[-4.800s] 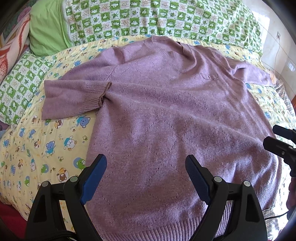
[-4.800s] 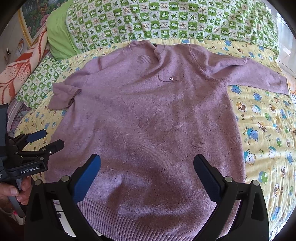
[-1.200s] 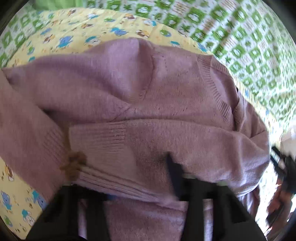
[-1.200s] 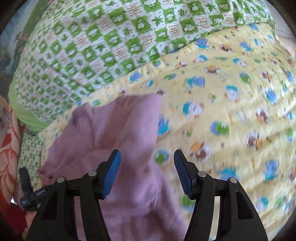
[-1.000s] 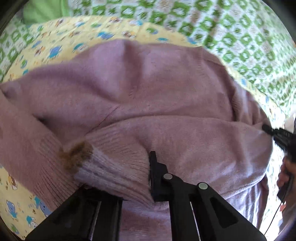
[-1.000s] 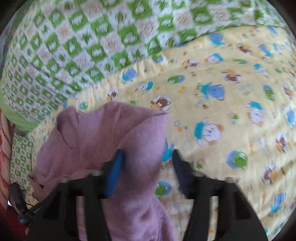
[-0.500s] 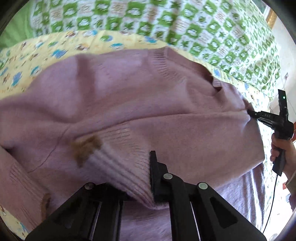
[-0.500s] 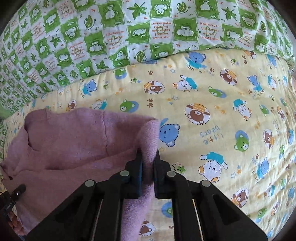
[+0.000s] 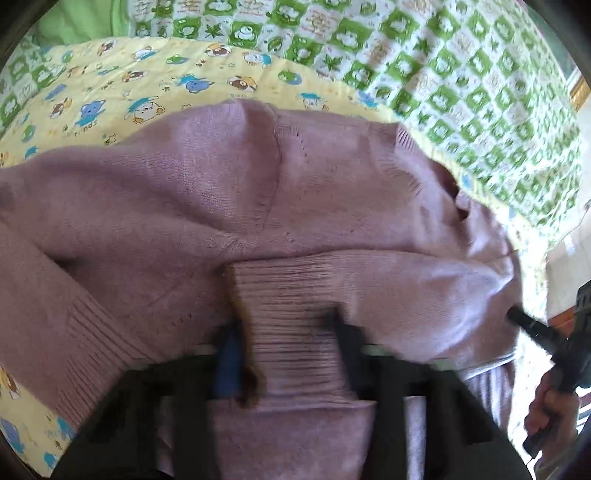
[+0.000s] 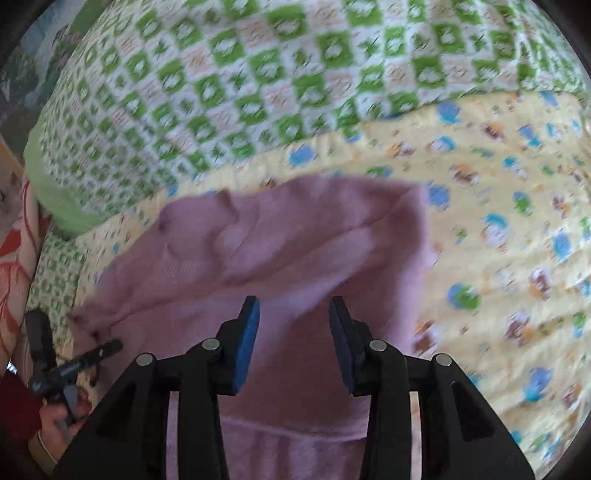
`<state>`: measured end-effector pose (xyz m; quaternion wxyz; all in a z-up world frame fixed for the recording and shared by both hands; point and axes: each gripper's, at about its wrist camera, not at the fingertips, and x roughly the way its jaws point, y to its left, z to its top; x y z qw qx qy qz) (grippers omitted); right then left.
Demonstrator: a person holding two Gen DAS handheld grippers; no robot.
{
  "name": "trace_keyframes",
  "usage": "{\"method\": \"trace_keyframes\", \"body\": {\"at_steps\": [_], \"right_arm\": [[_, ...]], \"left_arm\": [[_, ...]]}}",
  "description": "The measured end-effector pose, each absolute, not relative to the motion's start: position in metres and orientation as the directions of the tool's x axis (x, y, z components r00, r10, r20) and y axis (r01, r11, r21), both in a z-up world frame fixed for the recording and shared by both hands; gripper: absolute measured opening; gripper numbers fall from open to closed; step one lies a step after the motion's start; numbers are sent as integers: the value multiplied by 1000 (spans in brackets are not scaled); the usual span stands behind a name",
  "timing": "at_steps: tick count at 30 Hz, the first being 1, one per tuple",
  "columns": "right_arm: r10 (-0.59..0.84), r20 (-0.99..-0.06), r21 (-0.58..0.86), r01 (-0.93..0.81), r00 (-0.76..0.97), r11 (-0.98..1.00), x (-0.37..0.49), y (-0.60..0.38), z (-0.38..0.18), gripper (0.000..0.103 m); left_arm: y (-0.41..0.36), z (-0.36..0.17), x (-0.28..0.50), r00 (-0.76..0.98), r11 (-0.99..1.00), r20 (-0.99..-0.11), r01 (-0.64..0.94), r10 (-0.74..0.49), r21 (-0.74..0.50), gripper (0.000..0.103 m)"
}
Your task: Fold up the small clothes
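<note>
A purple knit sweater (image 9: 295,192) lies on the bed, its bottom part folded up over the chest. Its ribbed hem (image 9: 291,306) rests on top, between the blurred fingers of my left gripper (image 9: 288,354). The jaws are opening and the pads stand off the hem. My right gripper (image 10: 294,343) hovers just above the sweater (image 10: 295,240) near its right folded edge. Its jaws are opening too, with nothing pinched between the blue pads. Each view shows the other gripper, the right gripper (image 9: 535,332) and the left gripper (image 10: 74,365), held in a hand.
A yellow sheet printed with cartoon bears (image 10: 517,240) covers the bed. A green-and-white checked quilt (image 10: 258,74) is piled along the back. A plain green pillow (image 9: 85,22) and a red floral cloth (image 10: 18,266) lie at the left.
Half a second ago both grippers were shut on the sweater's fabric. Now both stand with jaws apart, and the right one has drawn back from the folded edge.
</note>
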<state>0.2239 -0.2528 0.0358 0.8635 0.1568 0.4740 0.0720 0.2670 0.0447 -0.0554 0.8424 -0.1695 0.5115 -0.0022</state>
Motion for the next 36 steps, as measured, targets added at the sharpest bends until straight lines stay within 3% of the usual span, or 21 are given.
{"method": "trace_keyframes", "body": {"at_steps": [2,4,6,10,12,13,22,24,25,26,28,32,36], "right_arm": [[259,-850,305,27,459,952,221,-239,6,40],[179,-883,245,99,434,965,219,-250,-12,34],[181,-869,281,156,461,947,217,-268,-14,31],[188,-851,296,153,491,943,208,-270,11,37],[194,-838,303,138,511,943,202,-266,23,40],[200,-831,313,139,520,940,197,-265,28,41],[292,-823,402,137,487,905,162,-229,27,41],[309,-824,417,139,475,898,157,-222,23,41],[318,-825,424,140,467,895,155,-218,22,41],[326,-825,430,139,462,892,154,-215,20,41],[326,-827,427,134,458,894,152,-210,21,41],[330,-814,429,111,478,897,143,-206,31,41],[355,-798,449,89,486,889,140,-202,35,41]], "left_arm": [[45,-56,267,473,959,-872,-166,-127,-229,19],[47,-54,262,467,965,-878,-167,-105,-204,19],[58,-47,252,469,961,-877,-183,-102,-210,22],[88,-31,220,471,946,-876,-225,-103,-232,62],[102,-25,200,479,944,-874,-245,-82,-223,69],[106,-24,192,470,946,-881,-254,-62,-202,78],[115,-54,176,337,972,-939,-233,71,-10,81],[111,-62,184,332,974,-938,-224,104,29,65],[111,-62,186,341,975,-936,-220,90,14,47],[112,-58,188,353,974,-932,-225,80,-2,20],[114,-42,189,376,970,-925,-239,60,-34,11],[102,8,187,480,972,-877,-194,-22,-131,10],[52,61,199,572,961,-794,-33,-207,-274,10]]}}
